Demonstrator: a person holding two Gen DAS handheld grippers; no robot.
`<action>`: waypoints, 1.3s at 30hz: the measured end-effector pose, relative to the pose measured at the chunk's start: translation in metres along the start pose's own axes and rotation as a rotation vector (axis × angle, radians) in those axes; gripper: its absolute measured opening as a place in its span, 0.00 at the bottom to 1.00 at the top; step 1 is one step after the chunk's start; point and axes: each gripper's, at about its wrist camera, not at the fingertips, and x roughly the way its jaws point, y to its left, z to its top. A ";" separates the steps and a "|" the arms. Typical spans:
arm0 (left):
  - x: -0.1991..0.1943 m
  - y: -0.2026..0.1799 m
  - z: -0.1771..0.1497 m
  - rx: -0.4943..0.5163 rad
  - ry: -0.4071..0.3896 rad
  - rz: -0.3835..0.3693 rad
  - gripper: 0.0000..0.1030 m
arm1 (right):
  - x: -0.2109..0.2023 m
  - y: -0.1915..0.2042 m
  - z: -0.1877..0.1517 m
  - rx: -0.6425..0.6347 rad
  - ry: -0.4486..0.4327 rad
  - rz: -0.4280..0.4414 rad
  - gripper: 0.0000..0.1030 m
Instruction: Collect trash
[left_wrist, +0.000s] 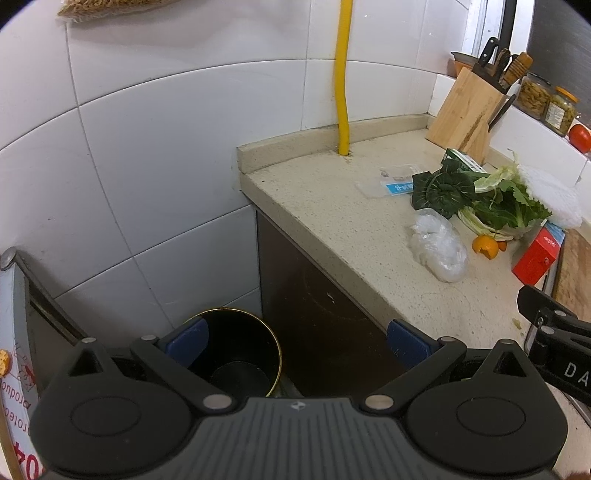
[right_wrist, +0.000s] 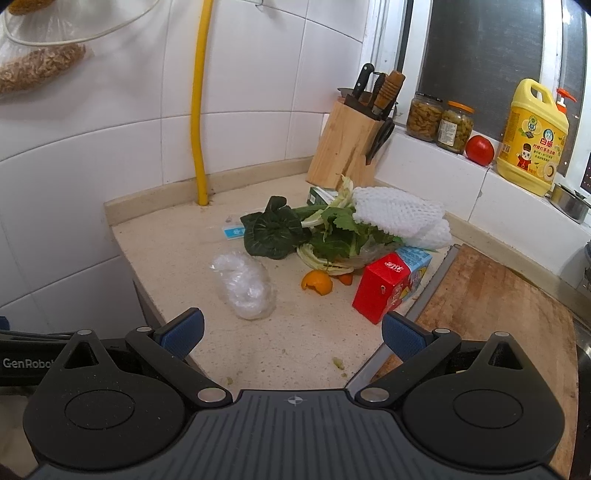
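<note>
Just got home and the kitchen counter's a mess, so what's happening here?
A person holds a gripper in each hand, and both are open and empty. The right gripper faces a pile of scraps on the counter: a crumpled plastic bag, orange peel, a red carton, vegetable leaves and white foam netting. The left gripper hangs over a black trash bin on the floor beside the counter. Nothing is picked up yet.

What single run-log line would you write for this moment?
left gripper: open, empty, above bin | right gripper: open, empty, facing plastic wrap | trash on counter
</note>
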 end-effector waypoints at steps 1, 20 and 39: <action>0.000 0.000 0.000 0.001 0.000 -0.001 0.97 | 0.000 0.000 0.000 -0.001 0.000 0.000 1.00; 0.006 0.009 0.002 -0.006 0.010 -0.002 0.97 | 0.002 0.012 0.001 -0.013 0.008 0.000 1.00; 0.024 -0.003 0.008 0.007 0.024 -0.023 0.97 | 0.022 0.015 0.004 -0.027 0.054 0.006 1.00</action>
